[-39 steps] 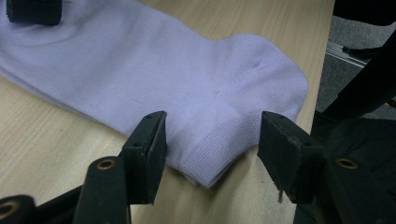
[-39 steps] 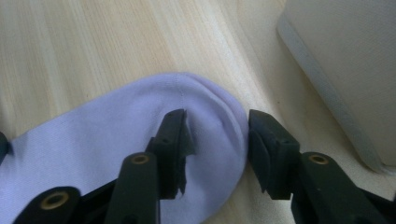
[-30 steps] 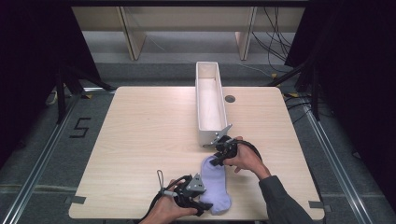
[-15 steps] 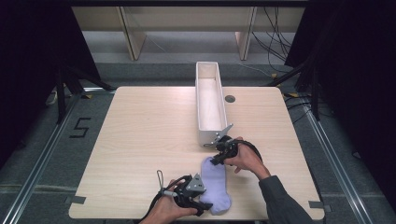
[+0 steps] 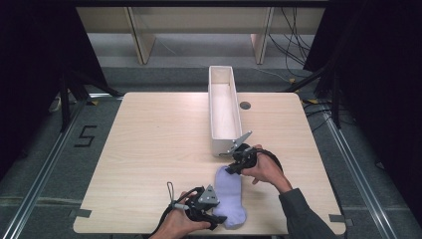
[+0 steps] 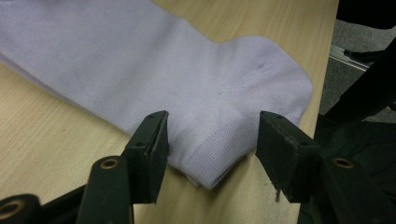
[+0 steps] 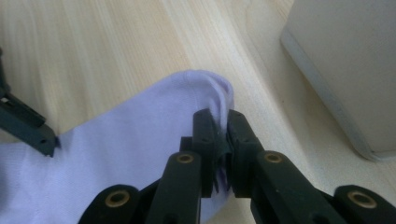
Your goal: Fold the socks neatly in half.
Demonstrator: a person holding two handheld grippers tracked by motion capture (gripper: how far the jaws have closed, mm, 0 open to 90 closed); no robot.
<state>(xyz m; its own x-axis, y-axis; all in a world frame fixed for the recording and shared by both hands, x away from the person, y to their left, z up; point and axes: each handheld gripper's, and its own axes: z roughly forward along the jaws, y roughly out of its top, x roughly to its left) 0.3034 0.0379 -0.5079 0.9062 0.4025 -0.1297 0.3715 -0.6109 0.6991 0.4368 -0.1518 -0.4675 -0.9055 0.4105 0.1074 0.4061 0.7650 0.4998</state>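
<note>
Table (image 5: 149,149): right gripper (image 7: 223,133) pinching sock (image 5: 228,196) edge.

Tall box (image 5: 223,112) just beyond sock (image 5: 228,195)

A lab-like recording space. Black curtains (image 5: 30,74) flank the wooden tabletop (image 5: 159,149). Loose cables (image 5: 293,45) and a floor marking "5" (image 5: 85,135) lie around it.
</note>
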